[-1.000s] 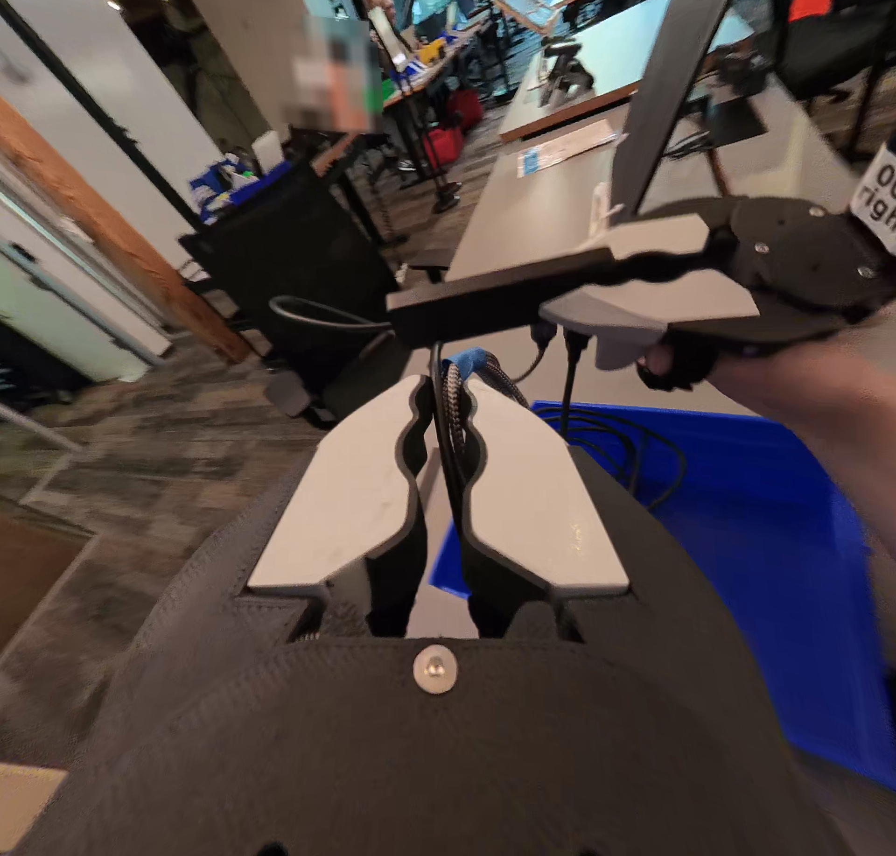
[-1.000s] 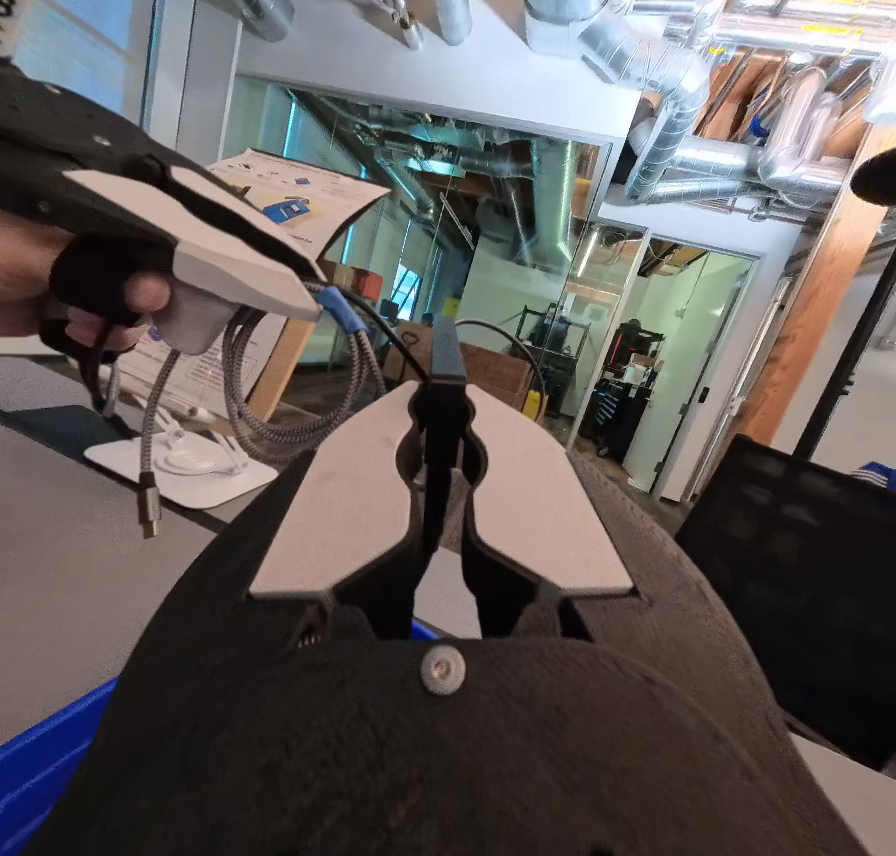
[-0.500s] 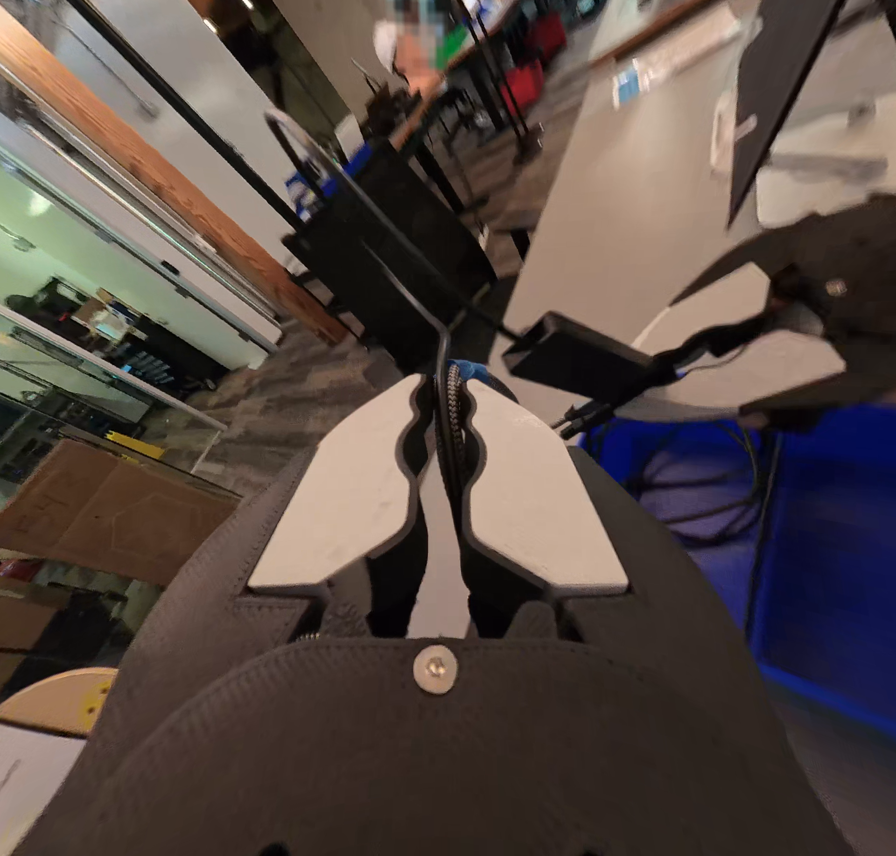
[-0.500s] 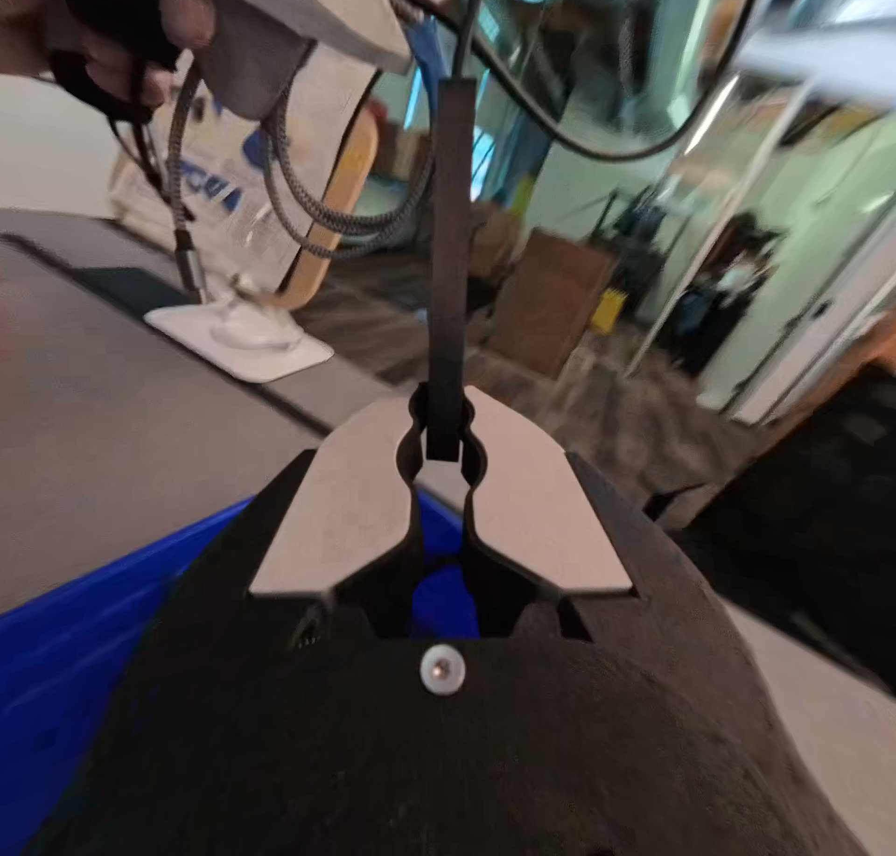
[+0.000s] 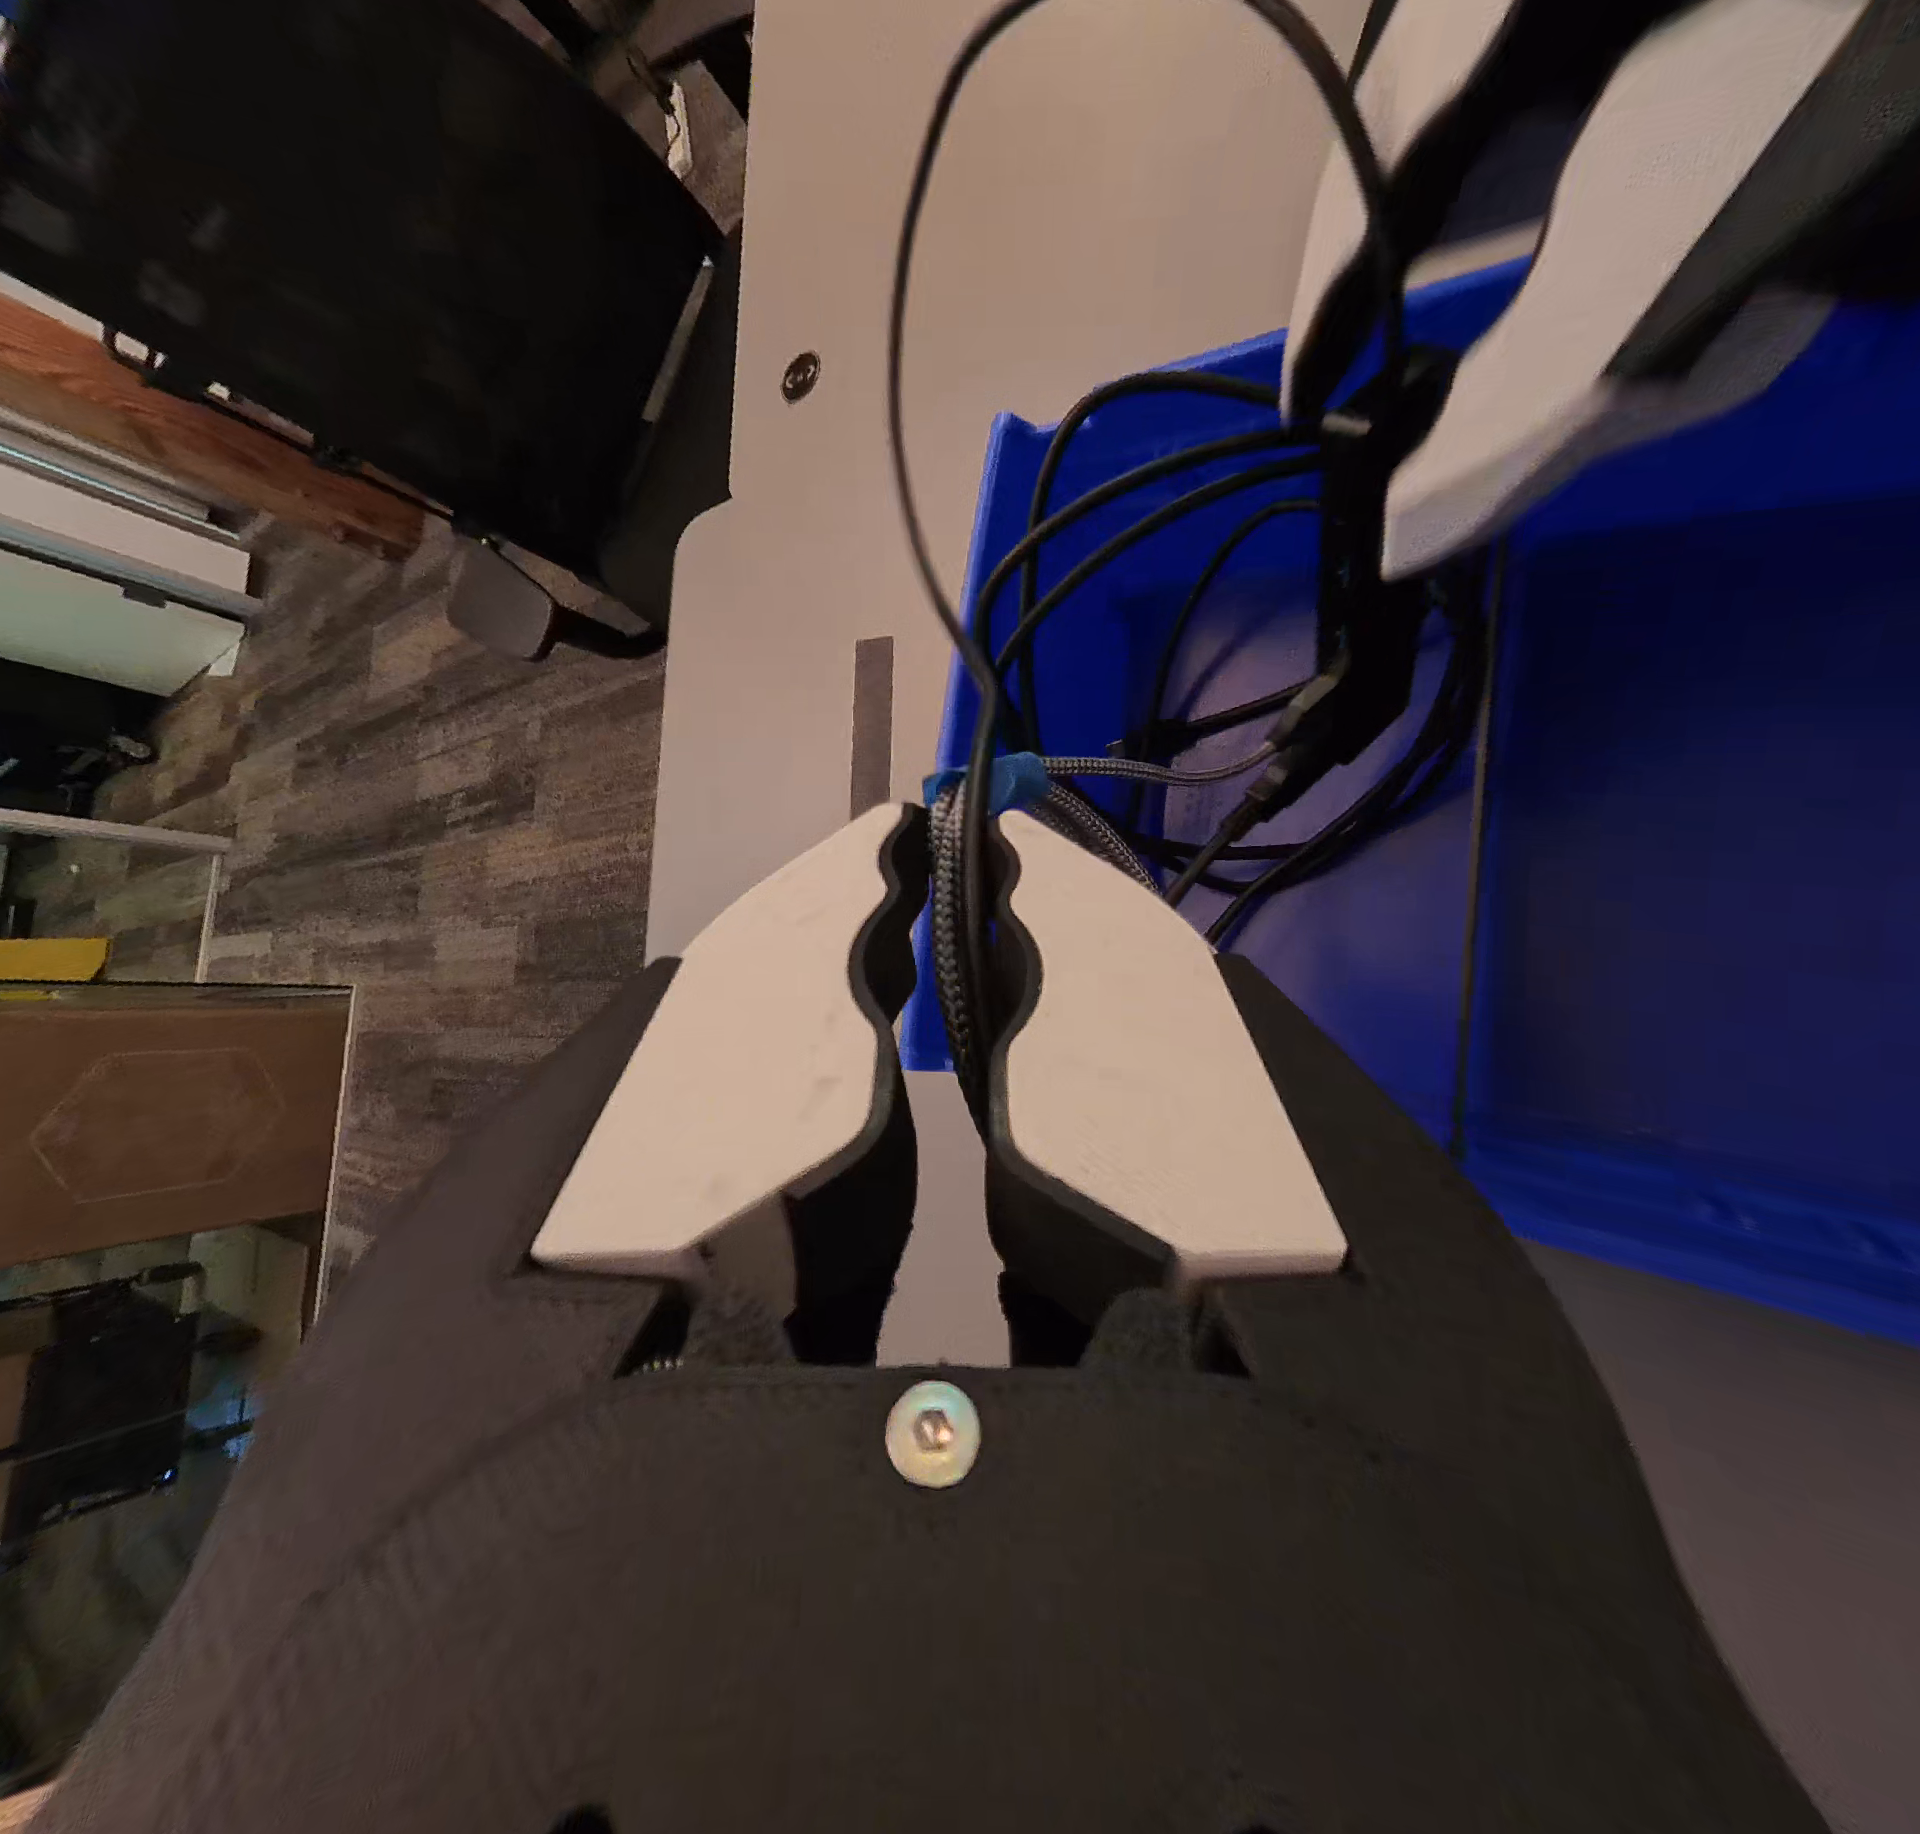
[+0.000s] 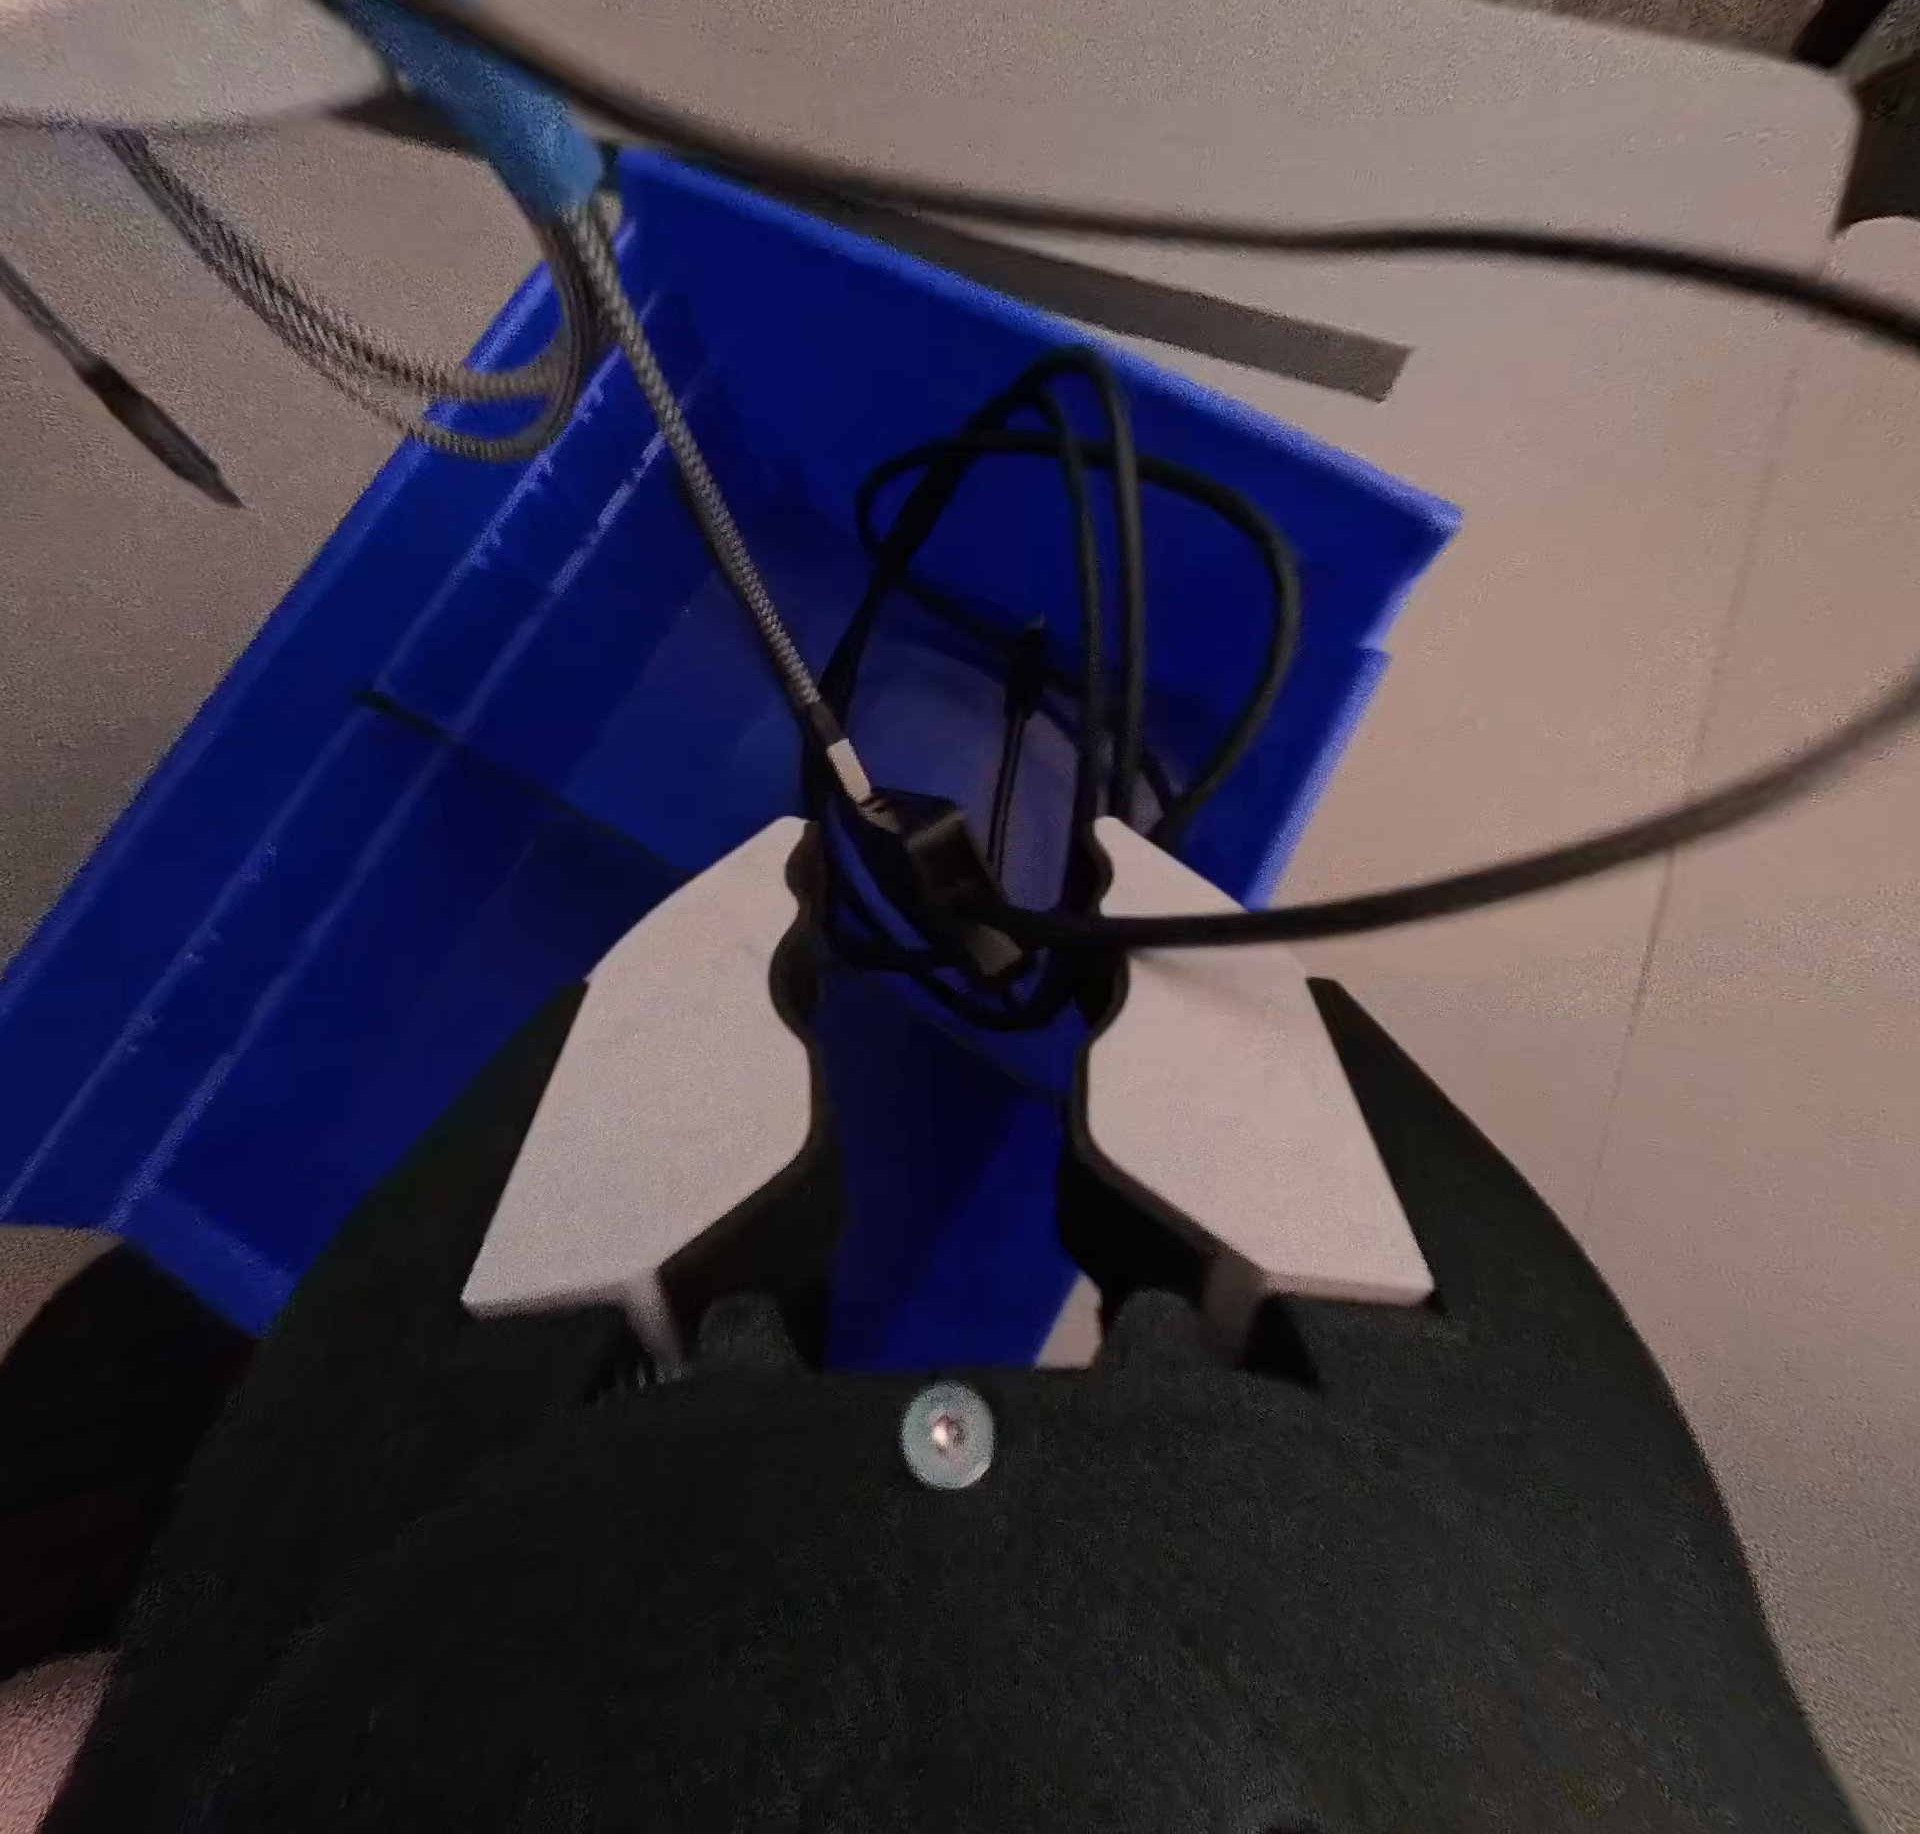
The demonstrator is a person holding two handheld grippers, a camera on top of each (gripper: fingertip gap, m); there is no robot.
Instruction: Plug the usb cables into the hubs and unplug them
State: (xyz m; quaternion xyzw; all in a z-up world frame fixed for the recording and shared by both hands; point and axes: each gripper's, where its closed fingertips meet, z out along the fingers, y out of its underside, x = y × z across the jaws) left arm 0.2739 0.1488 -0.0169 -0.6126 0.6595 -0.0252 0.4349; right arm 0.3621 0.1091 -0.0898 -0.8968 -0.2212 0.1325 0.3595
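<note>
My left gripper (image 5: 961, 834) is shut on a coiled braided usb cable (image 5: 951, 953) bound with a blue tie (image 5: 1013, 776); a thin black cable (image 5: 914, 226) loops up from between its fingers. My right gripper (image 6: 945, 839) is open over the blue bin (image 6: 312, 849), and it shows at the top right of the left wrist view (image 5: 1351, 483). The black hub (image 5: 1351, 631) hangs or stands below it, in the bin among tangled black cables (image 6: 1101, 496). The braided cable's silver plug (image 6: 847, 771) dangles into the bin.
The blue bin (image 5: 1662, 849) sits on a grey table (image 6: 1558, 641) marked with a black tape strip (image 6: 1195, 319). A black chair (image 5: 312, 174) and wood-pattern floor (image 5: 416, 797) lie past the table's left edge. Some 12 centimetres of space lies between my two pairs of fingers.
Both grippers have tipped down over the bin. My right gripper was shut on the hub and is now open, with the hub down in the bin. My left gripper still holds the braided cable.
</note>
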